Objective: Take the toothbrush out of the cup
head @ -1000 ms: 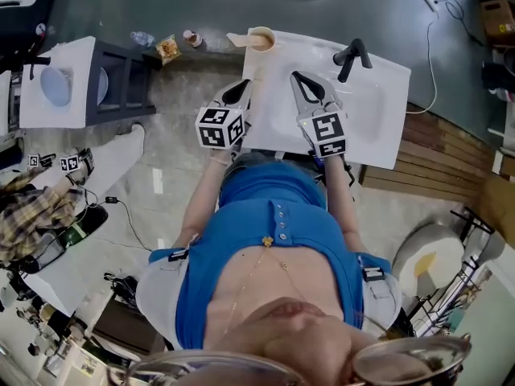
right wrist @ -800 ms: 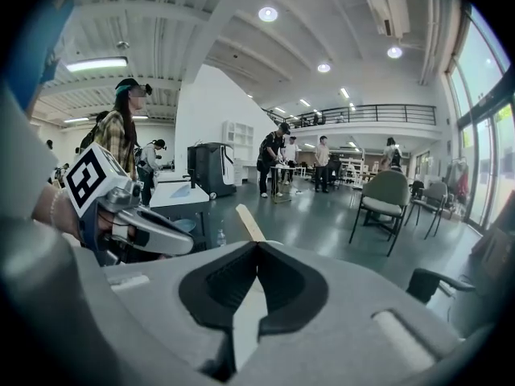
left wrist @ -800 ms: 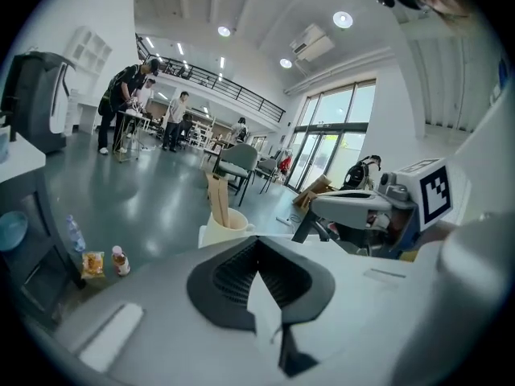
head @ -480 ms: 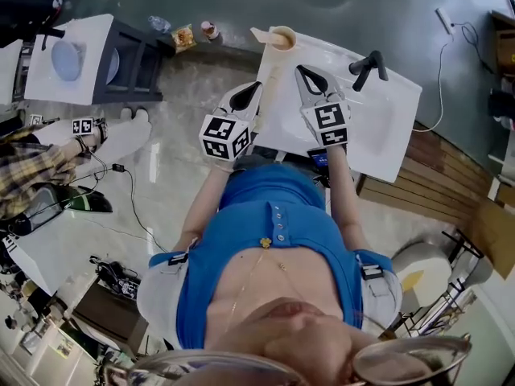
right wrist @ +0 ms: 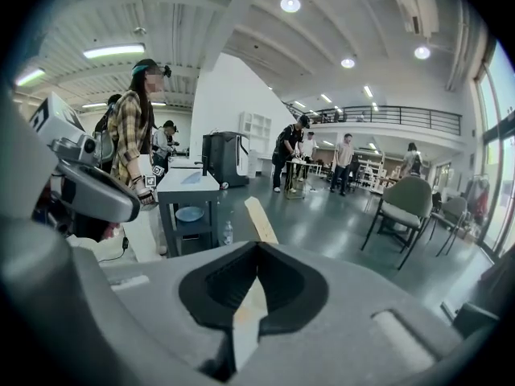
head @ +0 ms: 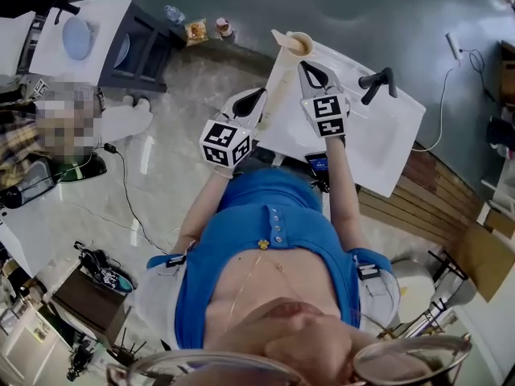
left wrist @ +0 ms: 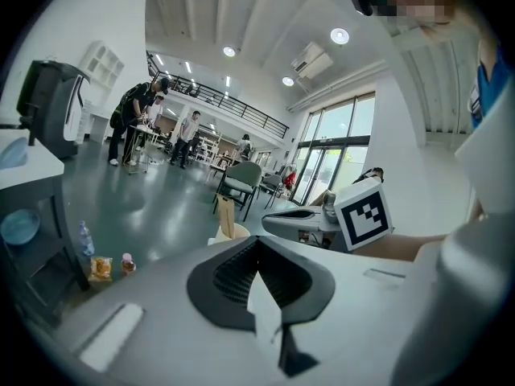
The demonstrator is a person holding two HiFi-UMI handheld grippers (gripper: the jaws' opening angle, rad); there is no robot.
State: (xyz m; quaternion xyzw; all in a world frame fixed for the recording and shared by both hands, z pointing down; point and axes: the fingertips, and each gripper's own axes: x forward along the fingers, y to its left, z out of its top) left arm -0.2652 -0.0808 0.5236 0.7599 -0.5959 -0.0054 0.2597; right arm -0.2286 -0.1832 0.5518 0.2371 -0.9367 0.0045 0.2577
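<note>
- Toothbrush (head: 282, 39): pale handle, standing tilted in the beige cup (head: 301, 44).
- Cup: on a corner of the white washbasin (head: 378, 139), well apart from the black tap (head: 376, 81).
- Left gripper (head: 256, 96): jaws closed, empty, near the basin's edge.
- Right gripper (head: 306, 67): jaws closed, empty, tips just beside the cup.

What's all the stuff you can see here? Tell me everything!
sink: one, white, in front of the person
tap: one, black, far side of the sink
cup: one, beige, sink's far left corner
toothbrush: one, pale wood, in the cup
side table: one, white top, far left
plate: one, blue, side table's lower shelf
bottles: two, on the floor
snack packet: one, yellow, between the bottles
left gripper: grey, shut, empty, beside the sink
right gripper: grey, shut, empty, over the sink
</note>
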